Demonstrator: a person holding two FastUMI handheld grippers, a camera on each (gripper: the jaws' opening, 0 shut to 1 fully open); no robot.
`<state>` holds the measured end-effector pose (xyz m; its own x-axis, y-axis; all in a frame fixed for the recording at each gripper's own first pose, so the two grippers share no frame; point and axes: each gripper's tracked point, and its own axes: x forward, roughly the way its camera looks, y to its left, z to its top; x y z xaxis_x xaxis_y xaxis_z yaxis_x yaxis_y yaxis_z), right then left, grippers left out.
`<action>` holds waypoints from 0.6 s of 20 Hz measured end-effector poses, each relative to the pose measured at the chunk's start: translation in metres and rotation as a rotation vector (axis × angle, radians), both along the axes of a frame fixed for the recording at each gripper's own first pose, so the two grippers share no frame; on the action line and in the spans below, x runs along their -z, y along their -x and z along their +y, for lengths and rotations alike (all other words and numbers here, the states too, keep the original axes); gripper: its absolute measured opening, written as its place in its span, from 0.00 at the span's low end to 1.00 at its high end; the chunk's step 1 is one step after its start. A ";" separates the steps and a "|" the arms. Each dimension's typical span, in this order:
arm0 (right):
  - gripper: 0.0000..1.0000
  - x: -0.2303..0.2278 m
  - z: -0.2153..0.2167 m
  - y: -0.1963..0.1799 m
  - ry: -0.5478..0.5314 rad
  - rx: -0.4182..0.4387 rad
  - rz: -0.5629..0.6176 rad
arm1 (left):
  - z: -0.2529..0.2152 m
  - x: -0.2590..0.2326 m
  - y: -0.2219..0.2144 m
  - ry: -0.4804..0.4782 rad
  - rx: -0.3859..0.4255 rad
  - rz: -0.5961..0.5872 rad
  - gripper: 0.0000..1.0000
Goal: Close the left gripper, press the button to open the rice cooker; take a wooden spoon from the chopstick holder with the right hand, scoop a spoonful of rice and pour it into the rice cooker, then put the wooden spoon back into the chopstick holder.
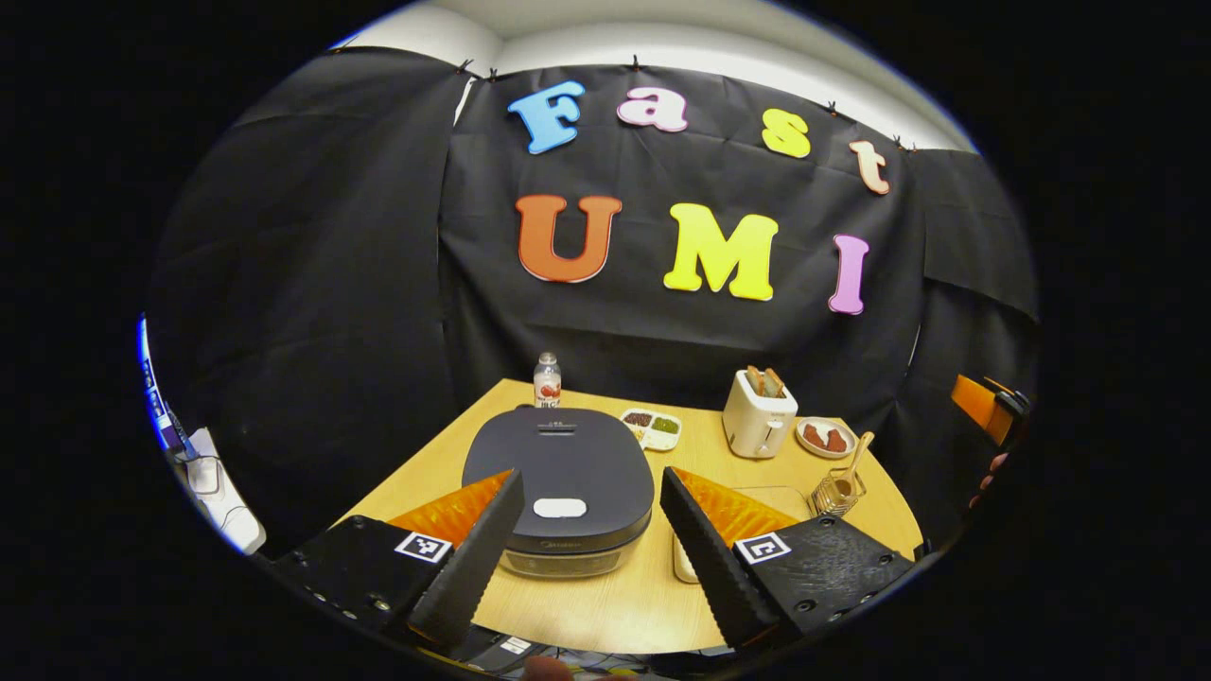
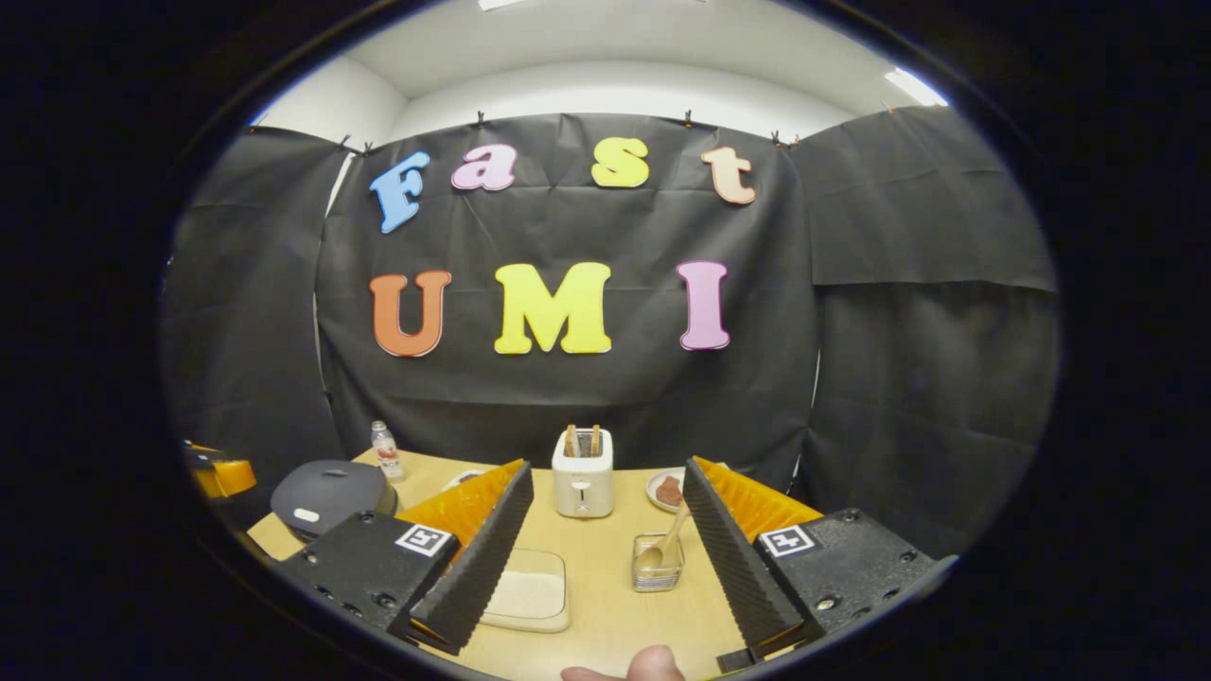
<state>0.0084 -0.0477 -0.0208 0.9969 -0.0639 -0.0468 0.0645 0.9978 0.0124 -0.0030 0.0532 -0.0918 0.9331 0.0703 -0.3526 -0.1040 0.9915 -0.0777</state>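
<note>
Nothing of the task looks done yet. Rice cooker (image 1: 560,492) sits shut on the tabletop (image 1: 605,605), its lid down and the pale button (image 1: 559,508) on top unpressed. The wooden spoon (image 2: 668,547) stands in the chopstick holder (image 2: 657,566), and the shallow dish of rice (image 2: 527,593) lies undisturbed just beside it. All steps remain: closing the left tool, pressing, scooping, pouring, returning the spoon.

The left tool (image 1: 591,549) hangs above the near edge of the tabletop, released, its fingers spread wide and framing the cooker. The right tool (image 2: 605,558) is likewise released and held level, aimed between the dish and the holder, touching neither.
</note>
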 end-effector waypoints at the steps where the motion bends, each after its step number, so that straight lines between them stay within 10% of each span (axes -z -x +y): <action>1: 1.00 0.001 -0.003 0.000 0.000 0.002 0.003 | 0.001 0.006 -0.002 0.004 0.000 0.040 0.94; 12: 1.00 0.020 -0.035 -0.013 -0.035 0.012 0.037 | 0.008 0.049 -0.042 0.098 0.019 0.276 0.01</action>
<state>0.0211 -0.0828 -0.0410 0.9936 -0.0735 -0.0859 0.0775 0.9960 0.0447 0.0392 0.0609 -0.1410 0.8016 0.0066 -0.5978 -0.1157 0.9827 -0.1443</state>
